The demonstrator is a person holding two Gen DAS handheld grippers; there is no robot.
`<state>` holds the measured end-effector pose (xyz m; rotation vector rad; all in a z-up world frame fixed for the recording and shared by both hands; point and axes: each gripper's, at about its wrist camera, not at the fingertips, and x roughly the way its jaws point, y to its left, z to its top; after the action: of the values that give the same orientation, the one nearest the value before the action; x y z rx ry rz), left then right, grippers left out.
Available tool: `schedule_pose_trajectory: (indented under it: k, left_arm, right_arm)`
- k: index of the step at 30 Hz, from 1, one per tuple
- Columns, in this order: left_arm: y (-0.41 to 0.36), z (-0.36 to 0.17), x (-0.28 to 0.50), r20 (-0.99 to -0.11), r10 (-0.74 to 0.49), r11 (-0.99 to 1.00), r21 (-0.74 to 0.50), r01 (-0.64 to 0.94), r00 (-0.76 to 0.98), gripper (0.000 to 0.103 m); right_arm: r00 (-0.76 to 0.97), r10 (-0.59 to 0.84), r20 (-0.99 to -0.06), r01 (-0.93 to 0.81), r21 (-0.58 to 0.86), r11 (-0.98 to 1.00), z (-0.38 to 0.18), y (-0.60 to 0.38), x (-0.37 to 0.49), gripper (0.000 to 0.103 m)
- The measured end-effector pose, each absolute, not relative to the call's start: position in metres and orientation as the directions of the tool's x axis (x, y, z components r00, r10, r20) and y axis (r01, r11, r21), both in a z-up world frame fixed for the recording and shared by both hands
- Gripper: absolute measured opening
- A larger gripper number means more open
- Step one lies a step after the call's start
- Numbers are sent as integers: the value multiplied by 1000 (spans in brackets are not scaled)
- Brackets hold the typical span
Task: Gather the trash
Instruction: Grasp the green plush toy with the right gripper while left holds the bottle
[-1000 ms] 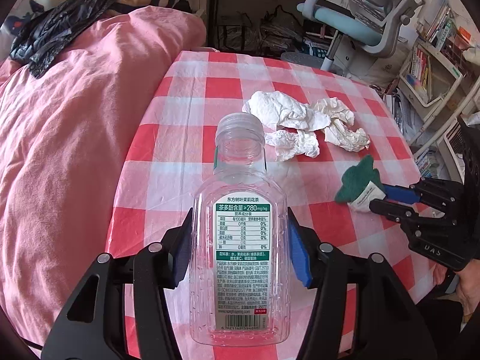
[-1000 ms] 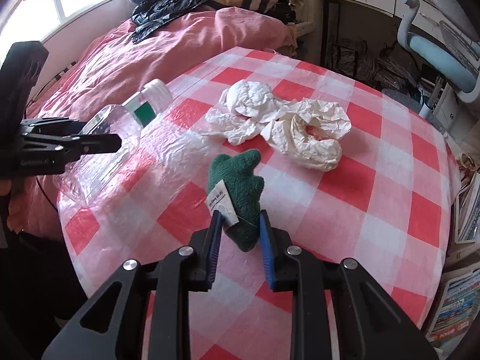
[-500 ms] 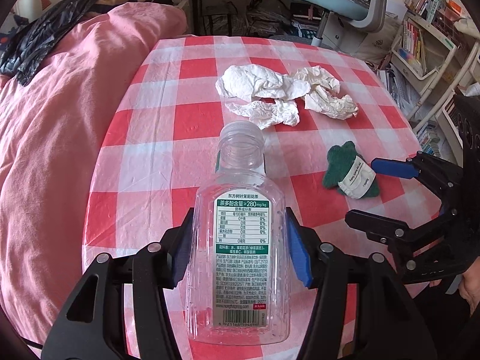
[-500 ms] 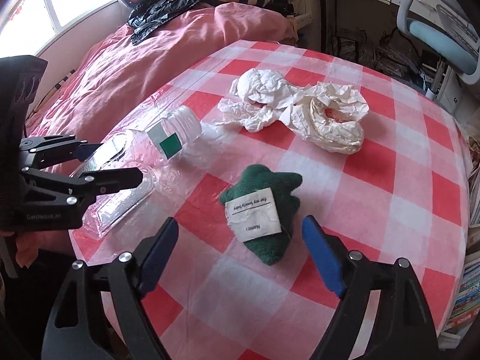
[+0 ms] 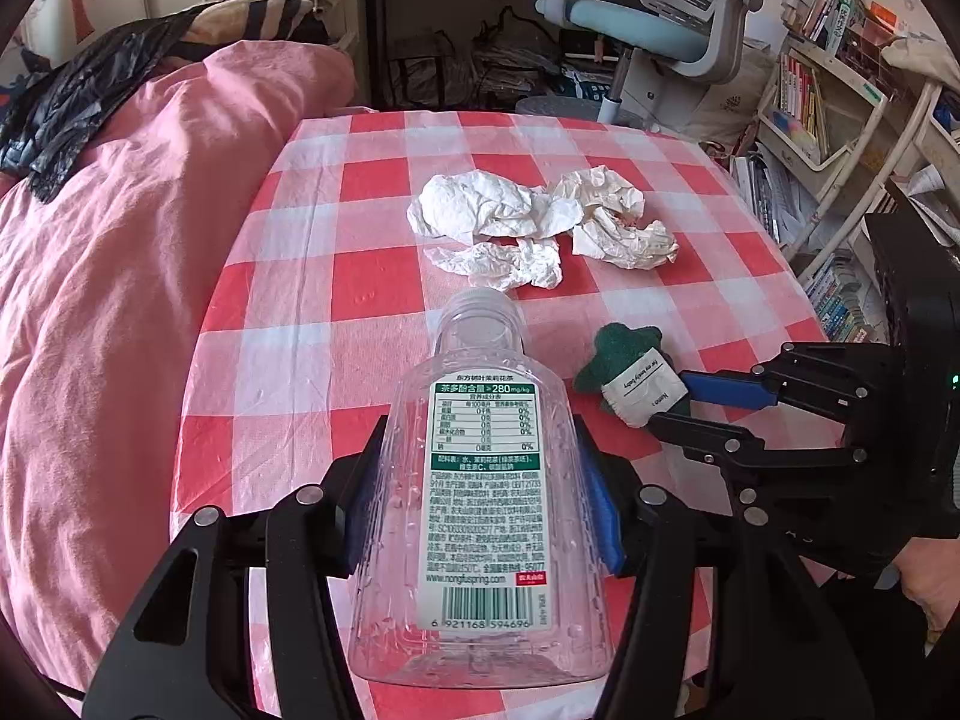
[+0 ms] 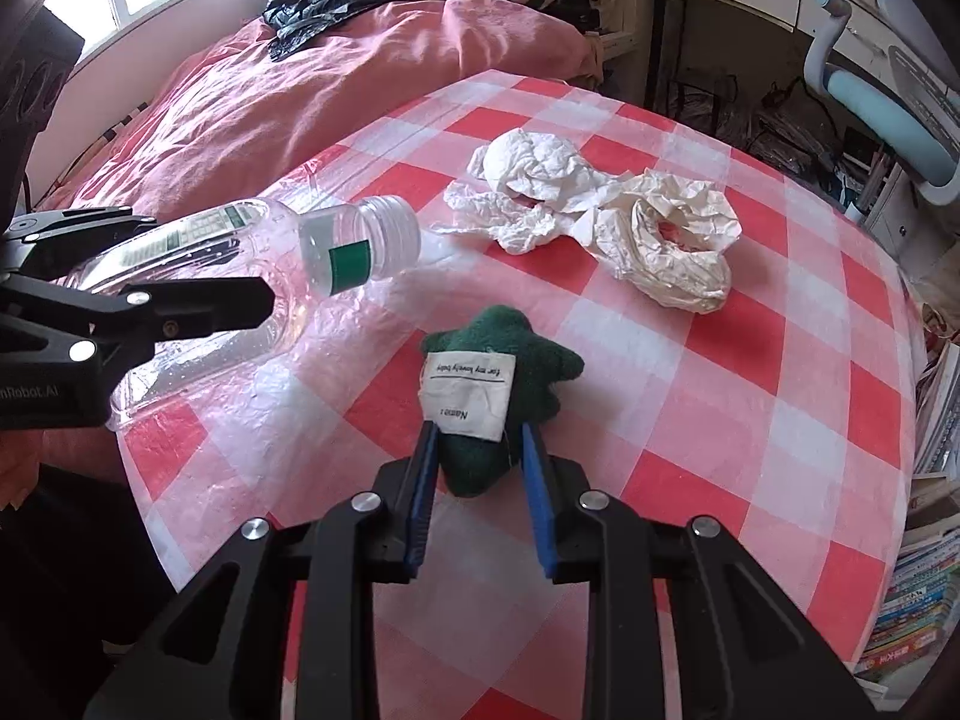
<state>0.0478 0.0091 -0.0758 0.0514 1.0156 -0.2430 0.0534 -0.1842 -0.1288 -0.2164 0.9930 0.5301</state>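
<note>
My left gripper is shut on a clear, uncapped plastic bottle with a green and white label, held tilted above the table's near-left edge; in the right wrist view the bottle points its neck at the tissues. My right gripper is closing, and its blue pads press the lower end of a green felt piece with a white tag that lies on the cloth. Seen from the left wrist, that gripper reaches in from the right to the felt piece. Crumpled white tissues lie farther back.
The round table wears a red and white checked cloth under clear plastic. Pink bedding with a black bag borders it on the left. An office chair and bookshelves stand behind and to the right.
My right gripper let the green felt piece go, opened wide, then closed on it again with the tag facing up. My left gripper kept the bottle and shifted a little.
</note>
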Motion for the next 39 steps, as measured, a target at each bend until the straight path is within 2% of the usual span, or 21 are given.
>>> schedule_pose_trajectory:
  k: [10,12,13,14,20,21,23,26,28,34,37,39]
  left_arm:
    - [9,-75,48,-846,-178,971,-70,227,502,54]
    - [9,-75,48,-846,-178,971,-68,228,502,54]
    - [9,-75,48,-846,-178,971,-69,228,502,54]
    - [8,-76,48,-846,-178,971,-69,228,502,54]
    - [5,-78,47,-848,-175,971,-64,232,500,54]
    - [5,-78,48,-849,-175,970,-63,233,499,54]
    - [4,-78,47,-849,-175,970,-63,233,499,54]
    - [5,-78,47,-848,-176,970,-64,233,500,54]
    - [5,-78,48,-848,-177,970,-64,234,500,54]
    - [5,-78,48,-848,-179,971,-69,231,498,54]
    - [13,-79,49,-849,-191,972,-94,214,493,54]
    - [21,-79,50,-849,-200,973,-115,198,490,54]
  right_arm:
    - [416,326,-849,-544,55,837,-133,-177,50,33]
    - [408,331,-851,-548,62,834,-135,-176,50,44]
    - [410,335,-849,-553,61,831,-135,-175,49,57]
    - [414,338,-845,-557,58,828,-134,-173,48,65]
    - [417,340,-843,-576,43,816,-138,-164,46,65]
    - [419,338,-843,-581,38,813,-138,-162,45,62]
    - [415,334,-846,-587,32,809,-139,-160,45,39]
    - [417,331,-846,-592,23,805,-139,-159,44,32]
    - [418,330,-847,-594,20,804,-139,-159,43,31]
    - [413,329,-849,-594,23,804,-140,-159,43,32]
    - [419,333,-845,-588,26,808,-139,-159,44,57]
    - [426,339,-839,-588,28,808,-137,-158,45,59]
